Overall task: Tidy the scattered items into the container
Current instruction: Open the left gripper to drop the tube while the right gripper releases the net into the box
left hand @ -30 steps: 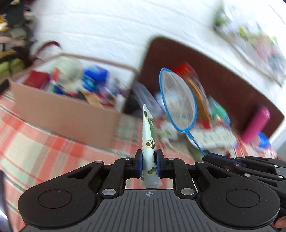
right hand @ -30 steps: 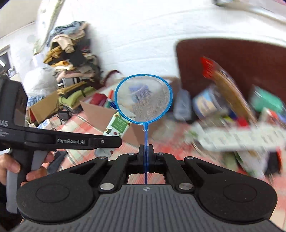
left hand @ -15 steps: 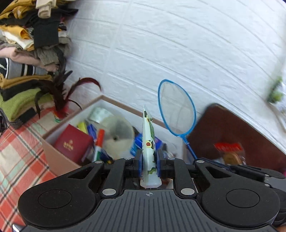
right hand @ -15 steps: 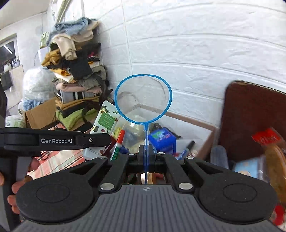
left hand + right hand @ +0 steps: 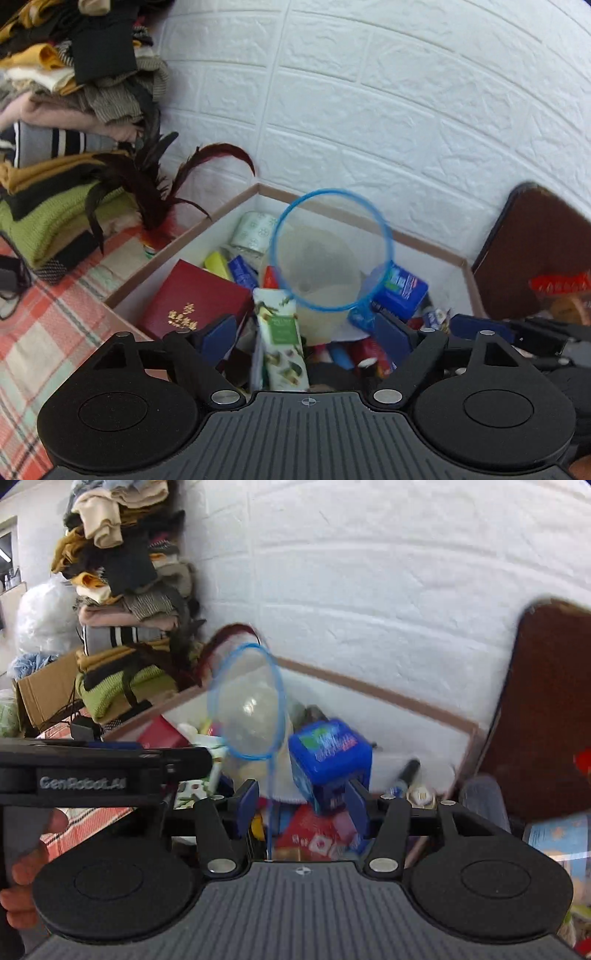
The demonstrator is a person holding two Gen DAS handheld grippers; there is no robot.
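Both grippers hover over the open cardboard box [image 5: 192,230], which holds several items. My left gripper [image 5: 306,332] is open; the green-and-white avocado tube [image 5: 282,343] is loose between its spread fingers, dropping into the box. My right gripper [image 5: 301,805] is open; the blue-rimmed net [image 5: 251,705] tilts free between its fingers, its thin handle [image 5: 270,805] hanging down. The net also shows in the left wrist view [image 5: 330,254]. The box also shows in the right wrist view [image 5: 373,692].
In the box lie a red gift box [image 5: 192,299], a blue cube pack [image 5: 328,757], a tape roll [image 5: 255,230] and a marker [image 5: 406,770]. A clothes pile [image 5: 66,110] and feather duster [image 5: 155,199] stand left. A brown board [image 5: 550,709] leans right. Checked cloth [image 5: 44,332] covers the surface.
Both grippers have opened and let go: the tube drops from the left, the net tips loose from the right. Both moved closer over the box.
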